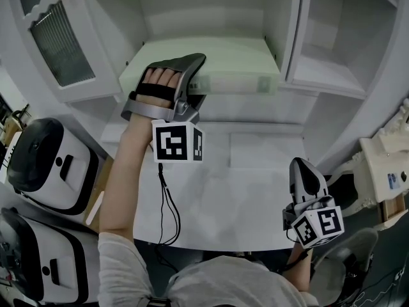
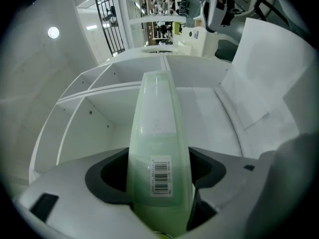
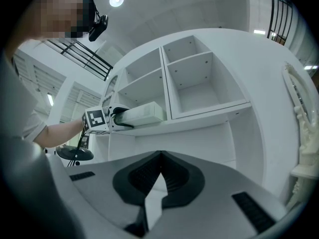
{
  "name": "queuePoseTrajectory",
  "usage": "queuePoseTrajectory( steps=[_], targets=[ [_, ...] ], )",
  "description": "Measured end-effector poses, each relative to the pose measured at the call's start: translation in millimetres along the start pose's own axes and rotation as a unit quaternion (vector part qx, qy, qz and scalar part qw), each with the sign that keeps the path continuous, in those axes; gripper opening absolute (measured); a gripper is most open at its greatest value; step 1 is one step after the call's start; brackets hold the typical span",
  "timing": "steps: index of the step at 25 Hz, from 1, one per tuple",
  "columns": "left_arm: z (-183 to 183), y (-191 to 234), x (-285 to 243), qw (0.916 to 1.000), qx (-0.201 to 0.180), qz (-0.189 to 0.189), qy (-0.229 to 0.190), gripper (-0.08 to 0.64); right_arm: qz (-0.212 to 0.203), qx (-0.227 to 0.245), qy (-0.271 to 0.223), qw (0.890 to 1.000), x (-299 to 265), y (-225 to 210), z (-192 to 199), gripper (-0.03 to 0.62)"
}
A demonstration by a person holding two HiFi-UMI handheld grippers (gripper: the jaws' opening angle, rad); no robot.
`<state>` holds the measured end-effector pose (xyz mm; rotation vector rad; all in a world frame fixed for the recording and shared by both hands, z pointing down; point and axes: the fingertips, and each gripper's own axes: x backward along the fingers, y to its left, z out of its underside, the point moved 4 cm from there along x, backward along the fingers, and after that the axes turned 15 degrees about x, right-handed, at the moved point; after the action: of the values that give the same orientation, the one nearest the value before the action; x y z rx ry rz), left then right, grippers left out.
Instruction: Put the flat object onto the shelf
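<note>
Right tool (image 1: 300, 166) closed, empty | left tool (image 1: 195, 77) spread around green box (image 1: 238, 66) | box lying on shelf (image 1: 255, 105)

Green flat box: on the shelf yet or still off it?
On the shelf. The green box lies flat on the shelf board, one end between the left gripper's jaws.

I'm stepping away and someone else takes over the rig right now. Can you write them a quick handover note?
Left hand-held gripper: at the shelf, jaws wide around the end of the green box, apparently no longer pressing on it.
Right hand-held gripper: shut, empty, low near the person.
Done: the box lies flat on the shelf.
Left: draw the left hand-held gripper straight back off the box without dragging it.
</note>
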<state>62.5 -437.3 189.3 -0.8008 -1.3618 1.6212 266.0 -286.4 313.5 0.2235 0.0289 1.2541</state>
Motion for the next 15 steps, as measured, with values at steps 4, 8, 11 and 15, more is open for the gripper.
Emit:
queuePoseTrajectory(
  steps=[4,8,11,15],
  targets=[
    [-0.5,2.6,12.7,1.0000,-0.003,0.002,0.007,0.324,-0.002,0.001,-0.003,1.000,0.0,1.3,-1.8,0.009],
    [-4.6,3.4,30.8,0.9999,-0.008,-0.013,-0.001,0.324,-0.008,0.002,-0.005,1.000,-1.7,5.8,-2.1,0.009],
    [-7.6,3.3,44.6,0.9994,-0.007,-0.032,-0.013,0.324,-0.014,0.002,-0.007,1.000,-3.9,9.9,-2.9,0.009],
    [-6.5,0.1,52.9,0.9992,0.023,-0.032,-0.009,0.263,-0.021,0.002,-0.011,1.000,-7.2,13.5,-4.2,0.009]
  ],
)
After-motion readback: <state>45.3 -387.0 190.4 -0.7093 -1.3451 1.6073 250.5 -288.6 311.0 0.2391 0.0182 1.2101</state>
